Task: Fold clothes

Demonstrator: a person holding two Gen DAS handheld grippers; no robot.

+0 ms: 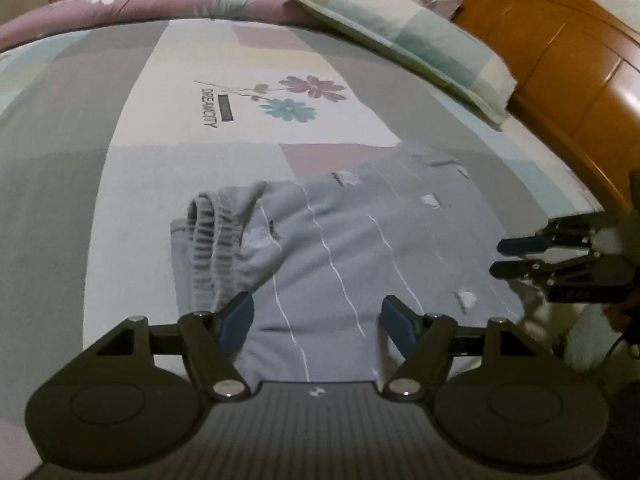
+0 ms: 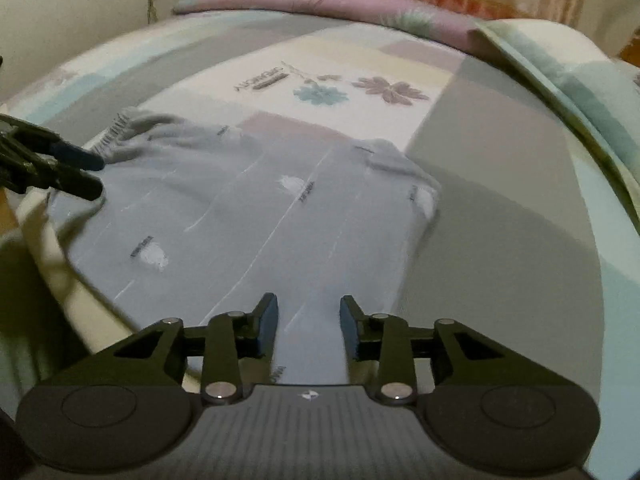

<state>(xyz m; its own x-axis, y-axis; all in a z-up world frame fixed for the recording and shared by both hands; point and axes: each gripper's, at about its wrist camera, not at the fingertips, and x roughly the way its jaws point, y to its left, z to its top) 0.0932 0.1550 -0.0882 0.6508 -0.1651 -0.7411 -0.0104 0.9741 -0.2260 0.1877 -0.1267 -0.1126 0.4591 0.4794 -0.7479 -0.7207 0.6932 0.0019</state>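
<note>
One view only: wooden headboard (image 1: pixel 560 60).

Grey trousers (image 1: pixel 340 248) with thin white wavy lines and small white patches lie spread flat on the bed (image 1: pixel 120 168), elastic waistband (image 1: pixel 216 236) bunched and ruffled at one end.

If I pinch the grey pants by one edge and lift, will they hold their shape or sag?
Likely sag: the grey pants lie limp on the bedsheet, with wrinkles near the bunched elastic waistband. They look thin and light, so a push would probably ruck them up, not slide them whole. The gathered waistband seems the thickest spot to pinch.
</note>
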